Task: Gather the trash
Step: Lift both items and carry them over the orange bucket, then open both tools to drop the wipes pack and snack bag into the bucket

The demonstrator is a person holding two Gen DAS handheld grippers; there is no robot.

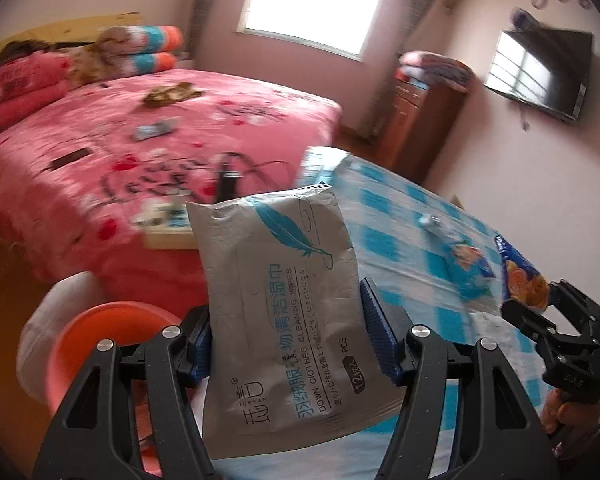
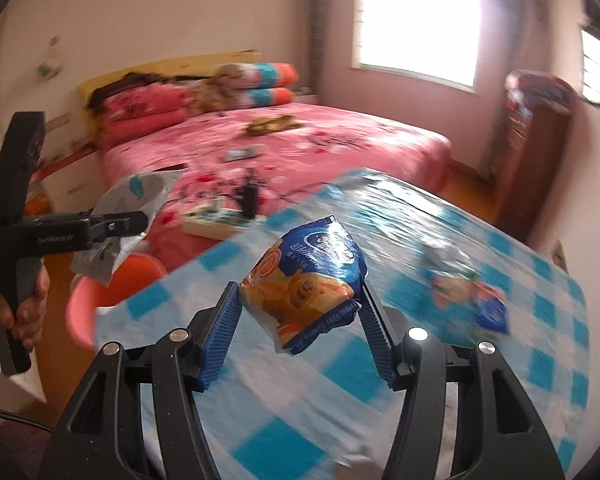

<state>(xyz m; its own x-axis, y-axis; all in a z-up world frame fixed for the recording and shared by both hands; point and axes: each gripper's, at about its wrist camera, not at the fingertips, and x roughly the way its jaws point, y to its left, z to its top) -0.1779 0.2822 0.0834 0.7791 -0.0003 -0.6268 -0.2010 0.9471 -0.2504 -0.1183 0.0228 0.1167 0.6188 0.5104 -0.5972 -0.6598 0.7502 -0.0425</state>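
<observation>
Rig appearance, both wrist views.
Each hand-held gripper (image 1: 288, 340) (image 2: 300, 336): black plastic frame, silver round screws, blue ribbed fingers (image 2: 220, 340); bare-skinned hand (image 2: 24, 312) on black handle.

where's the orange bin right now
The orange bin sits on the floor at the left of the right wrist view, between the checkered table and the pink bed, just below the wipes packet that the left gripper holds.

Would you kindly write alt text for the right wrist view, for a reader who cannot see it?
The right hand-held gripper holds a blue and orange snack bag above a blue checked tablecloth. At left, the left hand-held gripper grips a grey wipes pack over an orange bin.
</observation>
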